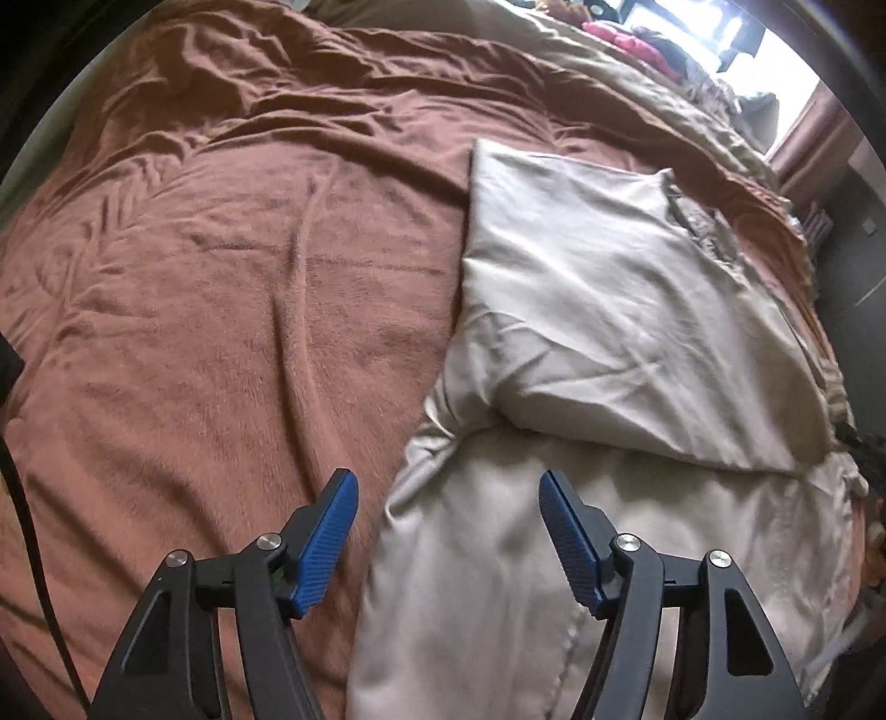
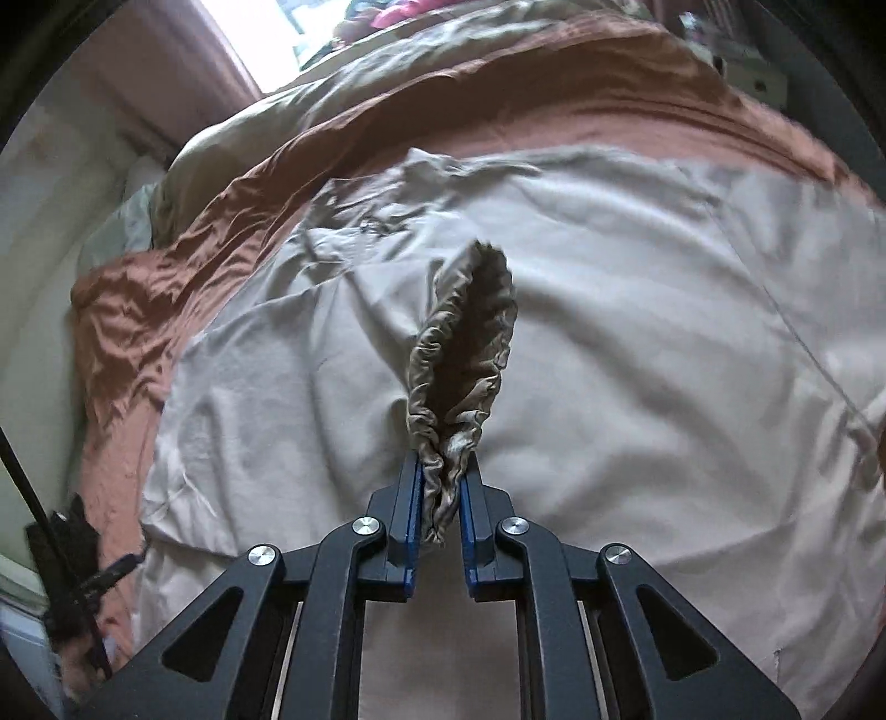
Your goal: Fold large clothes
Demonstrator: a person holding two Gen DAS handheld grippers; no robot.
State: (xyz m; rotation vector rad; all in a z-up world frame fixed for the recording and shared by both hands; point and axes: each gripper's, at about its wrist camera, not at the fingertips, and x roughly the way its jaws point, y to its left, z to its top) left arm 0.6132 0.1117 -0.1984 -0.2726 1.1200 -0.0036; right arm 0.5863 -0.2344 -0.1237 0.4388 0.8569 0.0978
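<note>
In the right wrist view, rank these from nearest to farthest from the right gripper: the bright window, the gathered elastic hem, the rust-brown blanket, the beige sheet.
1. Gathered elastic hem: clamped between the jaws of the right gripper.
2. Beige sheet: spread just beyond, all round the hem.
3. Rust-brown blanket: under the sheet, showing past its left and far edges.
4. Bright window: far off, upper left.

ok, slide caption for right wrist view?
Right hand-held gripper shut on gathered elastic hem of beige garment spread over rust-brown blanket.
</note>
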